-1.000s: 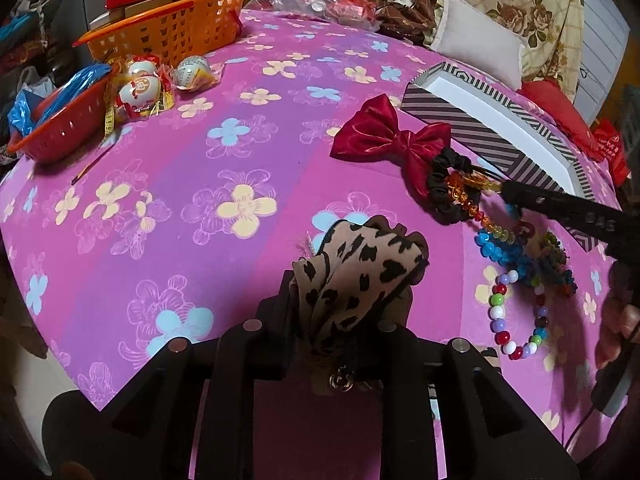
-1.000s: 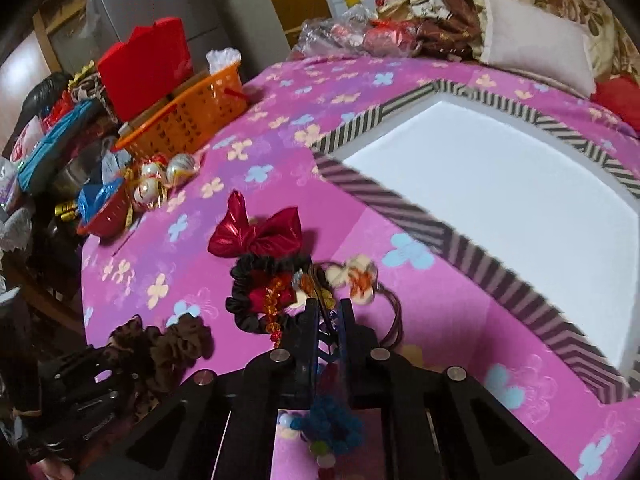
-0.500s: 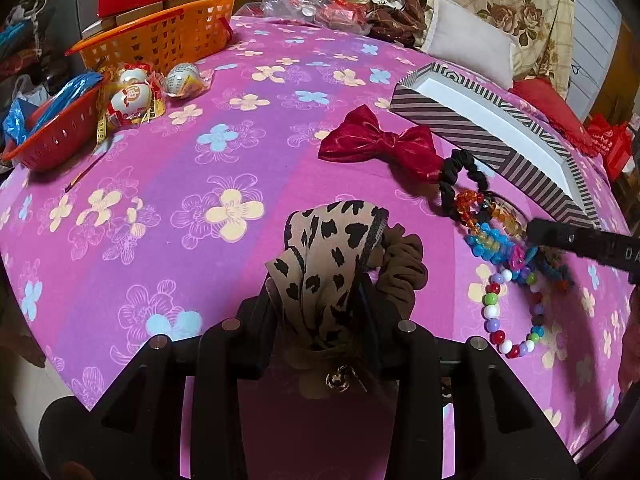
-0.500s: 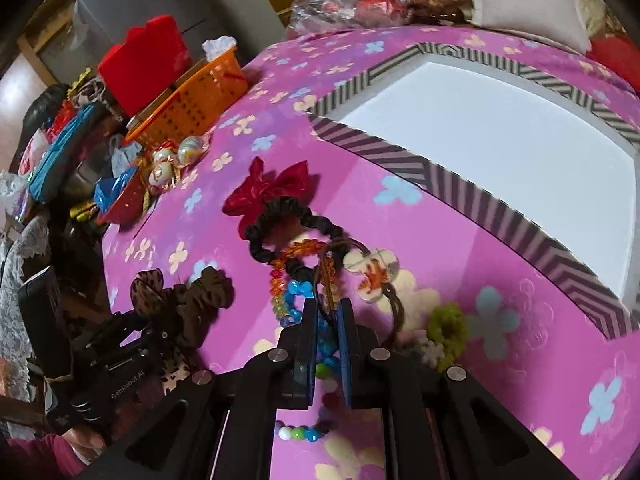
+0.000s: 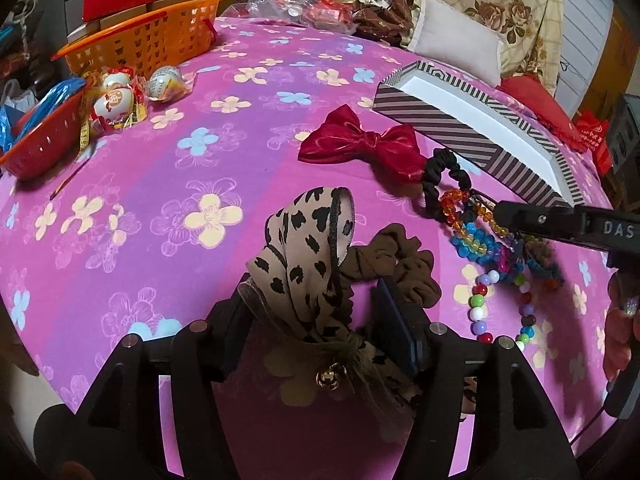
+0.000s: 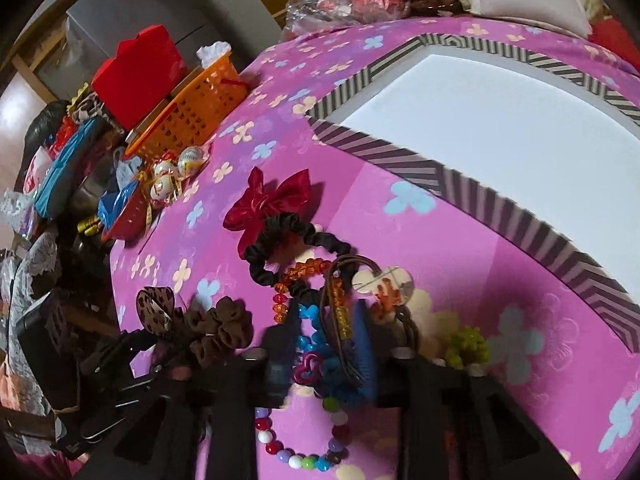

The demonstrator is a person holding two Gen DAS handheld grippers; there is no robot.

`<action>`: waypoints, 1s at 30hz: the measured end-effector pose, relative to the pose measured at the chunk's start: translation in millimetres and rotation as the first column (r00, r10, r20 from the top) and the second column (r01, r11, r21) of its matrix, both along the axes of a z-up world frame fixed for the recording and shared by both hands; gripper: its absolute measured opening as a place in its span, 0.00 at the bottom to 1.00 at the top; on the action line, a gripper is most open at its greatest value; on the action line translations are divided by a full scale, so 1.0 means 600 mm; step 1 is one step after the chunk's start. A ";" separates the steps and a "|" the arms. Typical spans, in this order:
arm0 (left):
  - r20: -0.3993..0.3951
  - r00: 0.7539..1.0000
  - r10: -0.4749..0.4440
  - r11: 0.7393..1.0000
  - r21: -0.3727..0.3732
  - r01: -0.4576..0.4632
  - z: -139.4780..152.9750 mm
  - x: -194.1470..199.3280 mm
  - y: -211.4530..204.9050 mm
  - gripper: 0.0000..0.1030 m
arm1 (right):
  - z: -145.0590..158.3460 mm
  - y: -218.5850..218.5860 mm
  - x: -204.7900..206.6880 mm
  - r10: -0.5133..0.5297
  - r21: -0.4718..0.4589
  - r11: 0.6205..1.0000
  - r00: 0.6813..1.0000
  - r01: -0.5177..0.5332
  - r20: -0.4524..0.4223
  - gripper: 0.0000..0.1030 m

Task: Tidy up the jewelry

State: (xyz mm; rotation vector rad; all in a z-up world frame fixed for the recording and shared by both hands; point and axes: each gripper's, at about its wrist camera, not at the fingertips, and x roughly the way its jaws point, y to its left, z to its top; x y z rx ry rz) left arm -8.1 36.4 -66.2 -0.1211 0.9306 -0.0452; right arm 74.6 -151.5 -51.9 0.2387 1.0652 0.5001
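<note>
Left claw (image 5: 320,312) at bottom centre of left view, jaws opening w/ leopard-print scrunchie (image 5: 308,248) lying between them on pink floral bench (image 5: 160,184), right claw (image 6: 324,344) narrow, pinching brown hair-tie loop (image 6: 340,320) amid bead bracelets (image 6: 316,344), striped box (image 6: 480,120) sitting upper right

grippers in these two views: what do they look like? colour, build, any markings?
Both are black plastic. The left gripper has two flat fingers on angular arms with silver screw heads. The right gripper looks the same build, with dark blue pads. Seen from the left camera, its finger carries white letters "DAS". No cable or sleeve is clearly visible.
</note>
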 end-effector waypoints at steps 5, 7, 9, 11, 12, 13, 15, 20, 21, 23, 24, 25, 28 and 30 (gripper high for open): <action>0.007 1.000 -0.001 1.000 -0.011 0.001 0.000 0.002 0.004 0.50 | 0.032 -0.022 -0.012 -0.039 0.037 0.999 0.997 0.036 0.068 0.04; 0.014 1.000 0.005 1.000 0.002 -0.005 0.000 0.003 0.003 0.36 | 0.043 -0.024 -0.017 -0.030 0.030 0.999 0.996 0.028 0.084 0.03; 0.017 1.000 0.000 1.000 0.002 0.000 -0.001 0.002 0.002 0.29 | 0.049 -0.025 -0.018 -0.027 0.014 1.000 0.996 0.026 0.090 0.03; 0.019 1.000 -0.002 1.000 0.001 0.002 -0.001 0.002 0.000 0.28 | 0.047 -0.023 -0.016 -0.027 -0.004 1.000 0.996 0.027 0.084 0.04; 0.019 1.000 -0.001 1.000 0.003 0.001 -0.001 0.001 -0.001 0.28 | 0.043 -0.023 -0.013 -0.028 -0.004 1.000 0.997 0.028 0.069 0.10; 0.019 1.000 -0.001 1.000 0.002 0.001 -0.001 0.001 -0.001 0.28 | 0.038 -0.022 -0.011 -0.031 -0.002 0.999 0.998 0.032 0.053 0.18; 0.018 1.000 0.001 1.000 -0.009 -0.001 -0.001 0.001 -0.001 0.28 | 0.027 -0.019 -0.006 -0.040 0.020 0.999 0.999 0.040 0.029 0.53; 0.017 1.000 0.002 1.000 -0.020 -0.002 -0.001 0.002 0.002 0.30 | 0.005 -0.007 0.001 -0.018 0.010 1.000 1.000 0.018 0.003 0.38; 0.018 1.000 -0.001 1.000 -0.015 0.001 0.000 0.002 0.001 0.30 | 0.002 -0.002 0.001 -0.007 -0.001 1.000 1.000 0.007 0.001 0.27; 0.019 1.000 -0.006 1.000 -0.008 0.006 0.000 0.001 -0.001 0.32 | -0.002 0.006 0.001 0.009 -0.013 1.000 1.000 -0.009 0.005 0.21; 0.019 1.000 -0.007 1.000 -0.006 0.007 0.000 0.001 -0.001 0.32 | -0.003 0.005 0.000 0.006 -0.014 1.000 1.000 -0.006 0.010 0.13; 0.019 1.000 -0.007 1.000 -0.005 0.007 0.000 0.000 -0.002 0.32 | 0.002 0.000 -0.002 -0.020 -0.016 1.000 0.999 0.020 0.033 0.08; 0.020 1.000 -0.007 1.000 -0.008 0.007 0.000 0.001 -0.002 0.32 | 0.018 -0.025 -0.007 -0.073 0.043 0.997 0.995 0.070 0.064 0.04; 0.021 1.000 -0.006 1.000 -0.010 0.006 -0.001 0.001 -0.002 0.32 | 0.030 -0.034 -0.013 -0.077 0.074 0.995 0.994 0.072 0.073 0.03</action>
